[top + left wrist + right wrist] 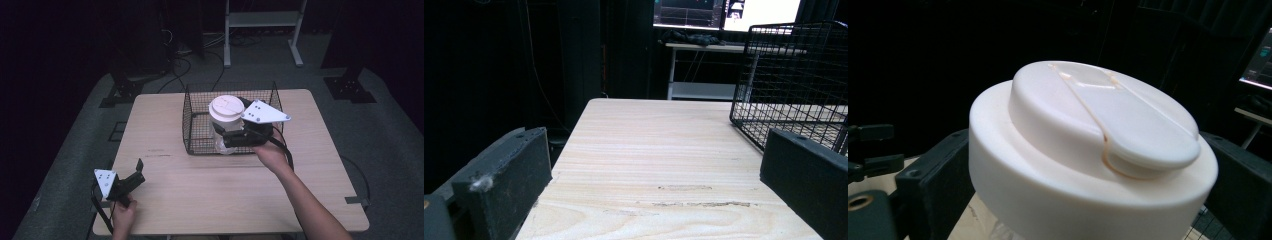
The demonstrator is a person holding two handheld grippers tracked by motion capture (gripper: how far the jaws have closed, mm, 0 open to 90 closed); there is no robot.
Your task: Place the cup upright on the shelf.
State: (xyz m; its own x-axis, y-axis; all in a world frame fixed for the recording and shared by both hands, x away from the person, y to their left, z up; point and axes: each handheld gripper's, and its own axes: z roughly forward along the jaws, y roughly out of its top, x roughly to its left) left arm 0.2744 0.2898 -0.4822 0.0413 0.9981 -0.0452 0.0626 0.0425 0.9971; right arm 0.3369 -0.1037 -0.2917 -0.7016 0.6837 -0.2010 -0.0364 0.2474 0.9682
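Right gripper (227, 135) is clamping a clear jar with a white lid (226, 108), holding it above the wire basket (197, 117). Likely next: lowering or lifting it clear. Left gripper (138, 170) is resting open, well apart on the table (210, 200).

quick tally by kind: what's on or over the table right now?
Hand-held gripper: 2, the left low over the table's near left corner, the right at the container
Black wire basket: 1
White-lidded container: 1, over the basket, between the right gripper's jaws
Total: 4
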